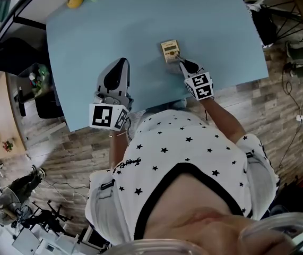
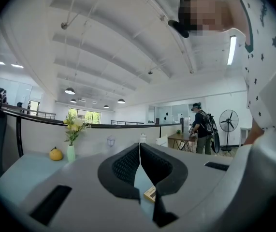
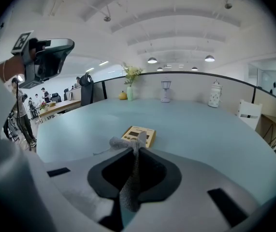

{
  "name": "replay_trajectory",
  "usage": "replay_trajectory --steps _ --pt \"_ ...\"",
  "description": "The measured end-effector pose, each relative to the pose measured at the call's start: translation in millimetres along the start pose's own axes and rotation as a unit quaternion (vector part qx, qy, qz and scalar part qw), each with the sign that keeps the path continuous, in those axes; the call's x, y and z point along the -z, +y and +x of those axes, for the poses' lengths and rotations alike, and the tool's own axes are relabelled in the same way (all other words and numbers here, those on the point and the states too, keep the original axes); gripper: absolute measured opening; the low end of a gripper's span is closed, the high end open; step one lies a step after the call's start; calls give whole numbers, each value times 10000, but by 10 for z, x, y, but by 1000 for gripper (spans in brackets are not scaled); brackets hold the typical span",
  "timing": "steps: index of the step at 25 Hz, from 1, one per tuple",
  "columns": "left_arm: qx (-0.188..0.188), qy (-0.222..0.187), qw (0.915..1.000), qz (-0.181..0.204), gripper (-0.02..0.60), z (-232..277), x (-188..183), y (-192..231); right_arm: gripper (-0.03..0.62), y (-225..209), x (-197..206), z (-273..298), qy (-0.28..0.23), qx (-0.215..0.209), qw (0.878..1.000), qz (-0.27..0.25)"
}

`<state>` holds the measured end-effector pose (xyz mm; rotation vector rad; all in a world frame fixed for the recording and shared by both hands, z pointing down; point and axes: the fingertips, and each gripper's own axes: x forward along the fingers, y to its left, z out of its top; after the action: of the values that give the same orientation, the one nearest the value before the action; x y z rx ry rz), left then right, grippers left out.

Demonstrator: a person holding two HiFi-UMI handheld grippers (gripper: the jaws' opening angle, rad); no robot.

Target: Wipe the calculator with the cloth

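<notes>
Calculator lies just beyond the right gripper; cloth pinched between jaws.

Cloth in jaws, before calculator

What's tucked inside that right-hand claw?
A grey cloth, pinched between the shut jaws of the right claw, its bunched end poking out toward the calculator on the blue table. Whether the cloth touches the calculator is hidden behind that bunch.
</notes>
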<state>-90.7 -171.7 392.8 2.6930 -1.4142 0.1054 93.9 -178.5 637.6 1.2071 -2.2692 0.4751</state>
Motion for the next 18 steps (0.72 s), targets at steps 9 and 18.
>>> replay_trajectory --steps 9,18 --pt "162 28 9999 48 31 114 -19 -96 32 -271 181 -113 138 362 9991 167" --pt "154 25 9999 15 31 144 -10 -78 32 -297 197 -103 173 377 9990 143"
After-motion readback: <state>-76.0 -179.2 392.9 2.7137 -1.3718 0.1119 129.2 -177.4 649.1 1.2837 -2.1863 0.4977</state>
